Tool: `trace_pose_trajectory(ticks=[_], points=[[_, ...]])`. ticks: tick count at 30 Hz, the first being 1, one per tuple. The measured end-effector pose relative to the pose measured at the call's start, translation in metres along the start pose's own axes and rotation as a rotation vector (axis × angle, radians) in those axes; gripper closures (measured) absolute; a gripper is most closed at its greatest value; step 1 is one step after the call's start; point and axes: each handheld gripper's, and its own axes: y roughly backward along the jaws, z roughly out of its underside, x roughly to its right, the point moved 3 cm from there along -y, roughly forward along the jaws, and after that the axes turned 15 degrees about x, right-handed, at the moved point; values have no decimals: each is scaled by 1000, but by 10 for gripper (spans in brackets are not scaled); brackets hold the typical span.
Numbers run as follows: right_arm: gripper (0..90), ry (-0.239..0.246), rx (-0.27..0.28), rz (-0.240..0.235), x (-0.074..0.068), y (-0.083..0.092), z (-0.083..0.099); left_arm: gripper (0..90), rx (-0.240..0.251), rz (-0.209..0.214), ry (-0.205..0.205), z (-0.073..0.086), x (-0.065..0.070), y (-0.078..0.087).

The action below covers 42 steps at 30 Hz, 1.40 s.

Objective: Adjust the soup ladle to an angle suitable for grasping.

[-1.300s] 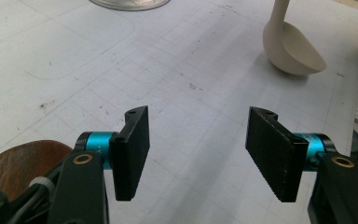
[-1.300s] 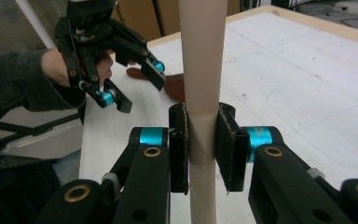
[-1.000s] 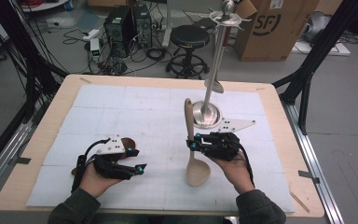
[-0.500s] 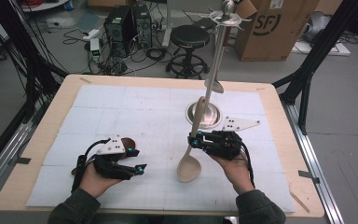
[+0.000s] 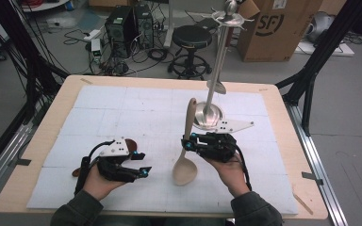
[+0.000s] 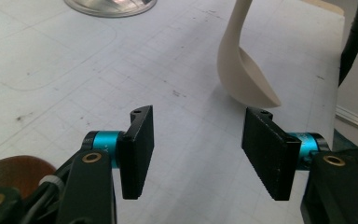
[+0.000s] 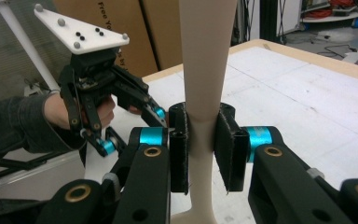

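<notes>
1. Beige plastic serving spoon (image 5: 186, 149), pinched at its handle by the right gripper (image 5: 188, 141), has swung since a second ago: bowl lower toward the person, handle tip up beside the steel utensil stand (image 5: 213, 89).
2. Left gripper (image 5: 140, 164), empty, jaws apart, has just been narrowing; its hand kept its place.
3. White gridded mat (image 5: 122, 108) covers the wooden table (image 5: 66, 99); behind it stand a black stool (image 5: 190, 38) and a cardboard box (image 5: 283, 28).
</notes>
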Motion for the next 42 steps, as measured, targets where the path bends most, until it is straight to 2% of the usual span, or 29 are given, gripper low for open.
trace_pose_trajectory(ticks=[15, 18, 34, 42], points=[[770, -5, -21, -53, -18, -37, 8, 493, 28, 32, 3, -4, 5, -3], [769, -18, -20, -60, -21, -43, 10, 499, 31, 33, 0, -4, 7, -4], [768, -12, -28, -80, -34, -68, 16, 542, 54, 30, -8, -7, 7, -2], [769, -17, -35, -102, -40, -75, 17, 582, 76, 26, -6, -8, 7, -1]])
